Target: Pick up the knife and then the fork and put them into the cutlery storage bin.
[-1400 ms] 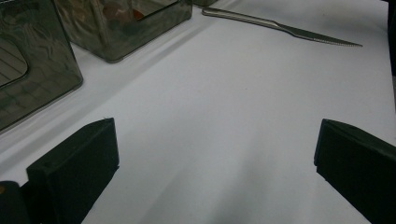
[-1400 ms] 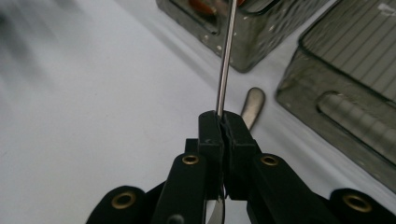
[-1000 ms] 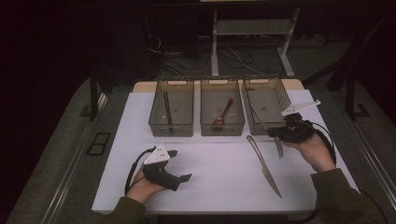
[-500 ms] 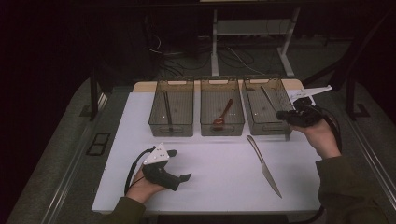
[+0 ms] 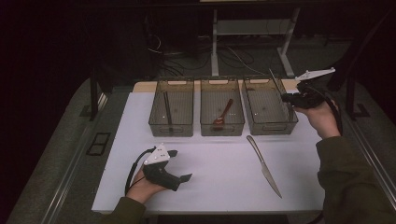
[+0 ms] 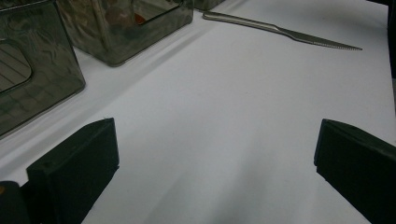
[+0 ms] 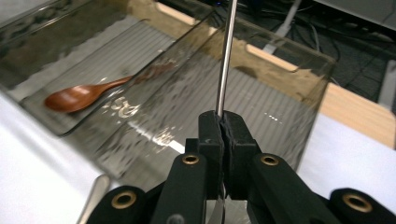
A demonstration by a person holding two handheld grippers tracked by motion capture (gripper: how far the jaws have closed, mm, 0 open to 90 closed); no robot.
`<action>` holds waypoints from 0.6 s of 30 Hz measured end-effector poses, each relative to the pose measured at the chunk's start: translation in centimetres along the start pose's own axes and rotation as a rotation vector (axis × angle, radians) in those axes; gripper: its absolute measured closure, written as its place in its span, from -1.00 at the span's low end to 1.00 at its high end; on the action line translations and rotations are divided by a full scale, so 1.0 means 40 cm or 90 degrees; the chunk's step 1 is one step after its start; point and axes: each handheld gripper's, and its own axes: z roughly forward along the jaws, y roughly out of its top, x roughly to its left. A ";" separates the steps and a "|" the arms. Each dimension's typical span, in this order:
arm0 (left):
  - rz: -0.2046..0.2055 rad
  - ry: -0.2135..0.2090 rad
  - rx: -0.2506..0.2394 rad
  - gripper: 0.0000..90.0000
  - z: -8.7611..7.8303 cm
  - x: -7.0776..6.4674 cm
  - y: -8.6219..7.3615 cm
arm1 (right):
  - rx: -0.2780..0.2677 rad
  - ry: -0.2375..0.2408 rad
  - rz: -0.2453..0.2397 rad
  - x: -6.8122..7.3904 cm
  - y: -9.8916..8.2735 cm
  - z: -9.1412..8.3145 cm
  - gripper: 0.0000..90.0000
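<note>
Steel utensil (image 7: 226, 56), thin, stiff and slick, stands clamped in my right hand-held gripper (image 7: 223, 122) over the 3 o'clock bin (image 5: 268, 106); I judge it light, best gripped mid-handle. Left hand-held gripper (image 6: 215, 154) gapes.

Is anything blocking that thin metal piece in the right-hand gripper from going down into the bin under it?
Nothing visible. The right gripper holds the thin metal utensil above the open-topped right bin, and the bin floor below looks bare.

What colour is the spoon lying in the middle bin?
Reddish-brown, like polished wood. The spoon shows best in the right gripper view, lying in the middle bin.
</note>
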 end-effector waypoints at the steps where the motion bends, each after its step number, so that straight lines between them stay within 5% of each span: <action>1: 0.000 0.000 0.000 -1.00 0.000 0.000 0.000 | 0.000 -0.004 0.004 -0.010 0.005 0.006 0.92; 10: 0.000 -0.002 0.000 -1.00 0.001 0.000 0.000 | 0.007 -0.023 0.021 -0.062 0.010 0.066 0.92; 18: -0.001 -0.003 0.001 -1.00 0.001 0.000 0.000 | 0.030 -0.032 0.018 -0.072 -0.007 0.119 0.91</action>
